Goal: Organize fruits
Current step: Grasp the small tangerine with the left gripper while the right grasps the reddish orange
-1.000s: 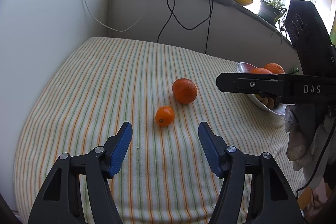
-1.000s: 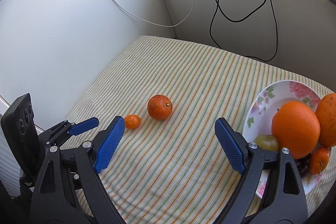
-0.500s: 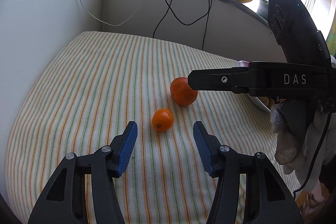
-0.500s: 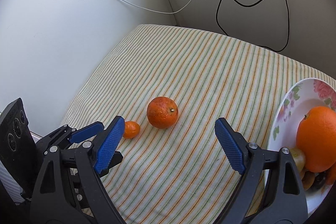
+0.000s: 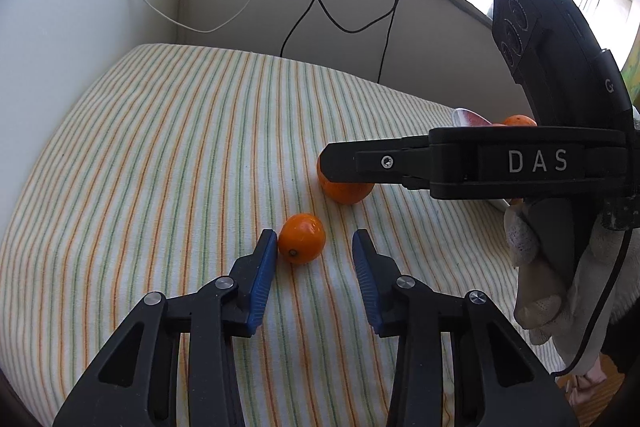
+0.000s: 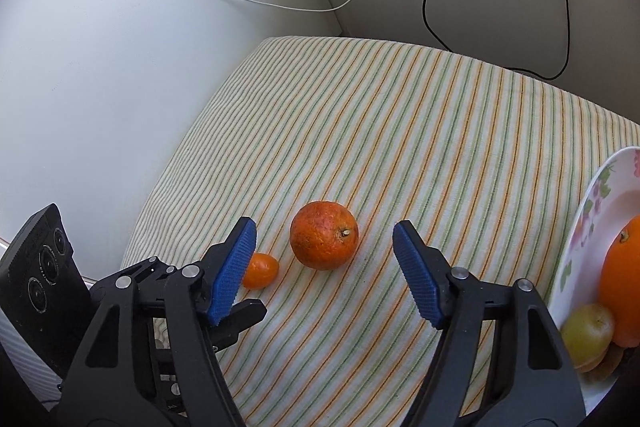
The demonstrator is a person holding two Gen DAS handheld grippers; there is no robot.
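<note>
Both claws are closing in on the two loose fruits lying on the striped surface (image 6: 400,107), left of the flowered plate (image 6: 592,203). The left claw (image 5: 314,253), jaws narrowing, is bracketing the small orange fruit (image 5: 302,238), its left pad at the skin, right pad clear. The right claw (image 6: 322,247), also narrowing, is gaping around the larger orange (image 6: 324,241) without touching. Next, each likely needs squeezing firmly before lifting toward the plate.
</note>
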